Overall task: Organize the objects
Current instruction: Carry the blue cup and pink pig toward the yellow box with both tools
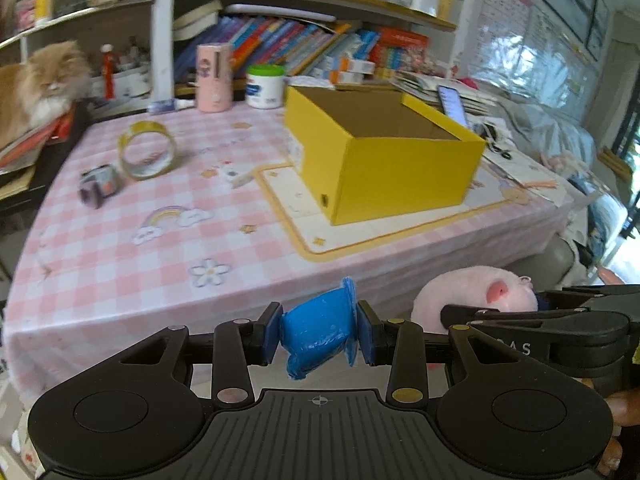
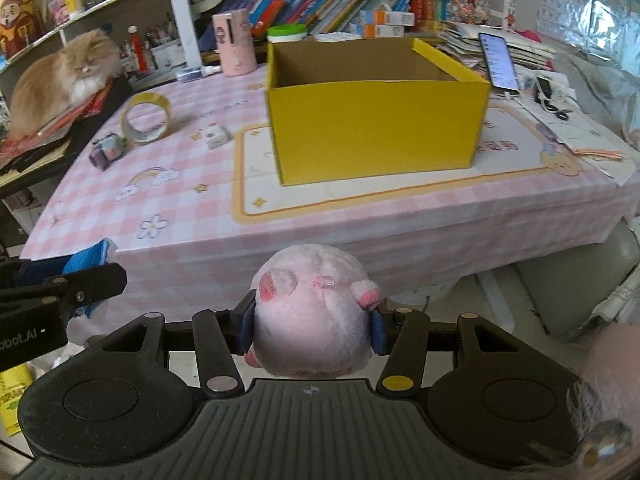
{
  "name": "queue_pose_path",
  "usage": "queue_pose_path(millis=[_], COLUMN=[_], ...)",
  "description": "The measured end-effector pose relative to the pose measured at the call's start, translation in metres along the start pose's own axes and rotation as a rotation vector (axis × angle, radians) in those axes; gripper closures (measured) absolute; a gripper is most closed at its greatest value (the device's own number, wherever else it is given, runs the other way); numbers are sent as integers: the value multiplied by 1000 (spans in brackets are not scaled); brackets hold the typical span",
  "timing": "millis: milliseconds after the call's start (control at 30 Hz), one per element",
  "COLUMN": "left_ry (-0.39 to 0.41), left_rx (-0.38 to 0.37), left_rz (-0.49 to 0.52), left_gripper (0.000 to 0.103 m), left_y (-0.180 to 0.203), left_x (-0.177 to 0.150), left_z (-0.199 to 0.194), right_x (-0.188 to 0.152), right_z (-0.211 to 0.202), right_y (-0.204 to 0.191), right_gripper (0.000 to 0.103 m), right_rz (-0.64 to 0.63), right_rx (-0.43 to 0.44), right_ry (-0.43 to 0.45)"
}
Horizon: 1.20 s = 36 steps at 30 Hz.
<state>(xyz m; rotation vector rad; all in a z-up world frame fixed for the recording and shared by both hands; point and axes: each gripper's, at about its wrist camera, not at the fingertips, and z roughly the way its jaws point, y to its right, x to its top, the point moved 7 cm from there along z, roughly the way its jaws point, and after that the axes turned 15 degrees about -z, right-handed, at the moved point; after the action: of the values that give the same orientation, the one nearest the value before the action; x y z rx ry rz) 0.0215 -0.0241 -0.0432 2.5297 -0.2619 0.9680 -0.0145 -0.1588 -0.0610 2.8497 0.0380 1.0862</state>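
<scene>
My left gripper [image 1: 319, 334] is shut on a blue plastic cup [image 1: 316, 336], held on its side in front of the table's near edge. My right gripper [image 2: 311, 326] is shut on a pink plush pig [image 2: 312, 312], also held before the near edge; the pig shows at the right in the left wrist view [image 1: 476, 292]. An open, empty yellow cardboard box [image 2: 376, 120] stands on a cream mat [image 2: 256, 184] on the pink checked table; it also shows in the left wrist view [image 1: 384, 160]. A tape roll [image 2: 146, 118], a small purple toy [image 2: 106, 152] and a small white toy [image 2: 216, 136] lie left of the box.
A fluffy orange cat [image 2: 64, 80] sits on a stack at the table's far left. A pink tube [image 2: 234, 42] and a green-lidded jar [image 2: 286, 34] stand behind the box before shelves of books. A phone [image 2: 498, 62] leans on papers at the right.
</scene>
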Motion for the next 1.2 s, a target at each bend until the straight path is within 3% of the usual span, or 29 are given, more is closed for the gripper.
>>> queue_pose_path(millis=[267,800,1000,1200], left_ry=[-5,45,130,216], left_rx=[-46,-119,-134,-126], left_rz=[59,149,178,182], left_gripper=[66,66,66,66], left_y=[25,72,94,114], left_x=[7,33,67,107], left_z=[13,35,39,49], right_x=[-10,2,28,82], right_z=[0,3,-4,-12], right_y=[36,84,112,144], right_gripper=[53,53,53,53], right_rz=[94,140,118,76], right_rx=[-55,-115,-151,-180], right_ry=[-23,-1,69,182])
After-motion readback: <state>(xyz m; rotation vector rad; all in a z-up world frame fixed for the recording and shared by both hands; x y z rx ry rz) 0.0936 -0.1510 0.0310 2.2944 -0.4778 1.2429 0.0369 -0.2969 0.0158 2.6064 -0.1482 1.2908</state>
